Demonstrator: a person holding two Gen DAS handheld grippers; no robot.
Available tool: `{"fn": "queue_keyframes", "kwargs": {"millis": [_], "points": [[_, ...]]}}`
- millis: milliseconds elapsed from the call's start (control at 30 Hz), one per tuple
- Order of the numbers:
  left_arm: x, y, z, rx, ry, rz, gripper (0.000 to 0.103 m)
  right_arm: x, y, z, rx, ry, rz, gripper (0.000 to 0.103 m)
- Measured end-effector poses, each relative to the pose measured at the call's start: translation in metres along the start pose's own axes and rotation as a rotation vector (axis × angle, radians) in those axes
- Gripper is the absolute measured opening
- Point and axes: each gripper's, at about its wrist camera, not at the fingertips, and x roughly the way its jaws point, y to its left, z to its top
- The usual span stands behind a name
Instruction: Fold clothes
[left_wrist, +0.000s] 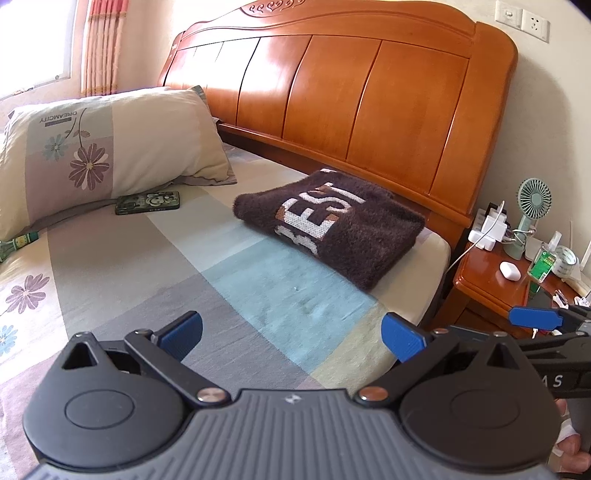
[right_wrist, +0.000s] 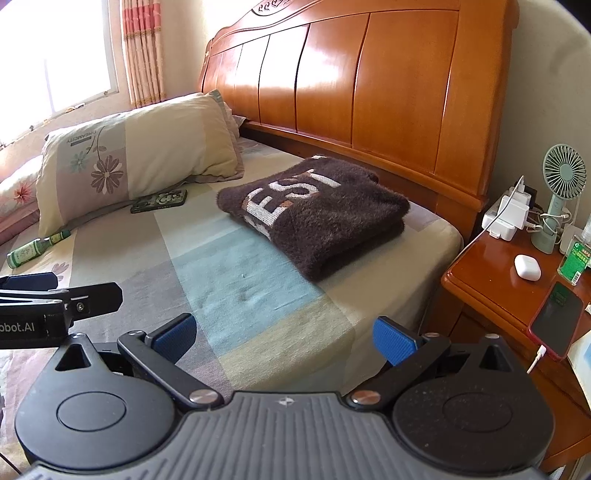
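The brown fuzzy sweater (left_wrist: 332, 225) lies folded into a thick rectangle on the far right part of the bed (left_wrist: 155, 266), close below the orange wooden headboard (left_wrist: 351, 96), with pale block letters reading "EST" across its top. It touches neither pair of tongs and sits well apart from both.

At the far left, a green bottle (right_wrist: 35, 249) lies on its side on the sheet, near the corner of a flowered pillow (left_wrist: 103, 147) printed with "DREAMCITY". Just in front of the pillow rests a green phone case (left_wrist: 147, 202) with a cartoon figure on it. The patchwork sheet shows grey, blue and cream blocks, and the blue block between the sweater and the cameras is bare.

The left tongs (left_wrist: 291, 336) hover over the near part of the bed, blue pads spread wide, gripping nothing. The right tongs (right_wrist: 284, 334) hang just beside them at about the same height, likewise spread wide and empty; one blue pad of the right tongs shows at the right edge of the left wrist view.

To the right of the bed stands a wooden nightstand (right_wrist: 491, 288). On it are a white charger block (right_wrist: 508, 218), a pale green desk fan (right_wrist: 563, 177), a white earbud case (right_wrist: 527, 266), a green-labelled clear bottle (right_wrist: 576, 260), and a red-cased phone (right_wrist: 557, 325) with a white cable plugged in.
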Motion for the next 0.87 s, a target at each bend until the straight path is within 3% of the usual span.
{"fn": "queue_keyframes", "kwargs": {"millis": [867], "points": [[-0.0013, 0.001, -0.0006, -0.004, -0.001, -0.008, 0.102, 0.0, 0.0005, -0.001, 0.009, 0.005, 0.001, 0.103]]}}
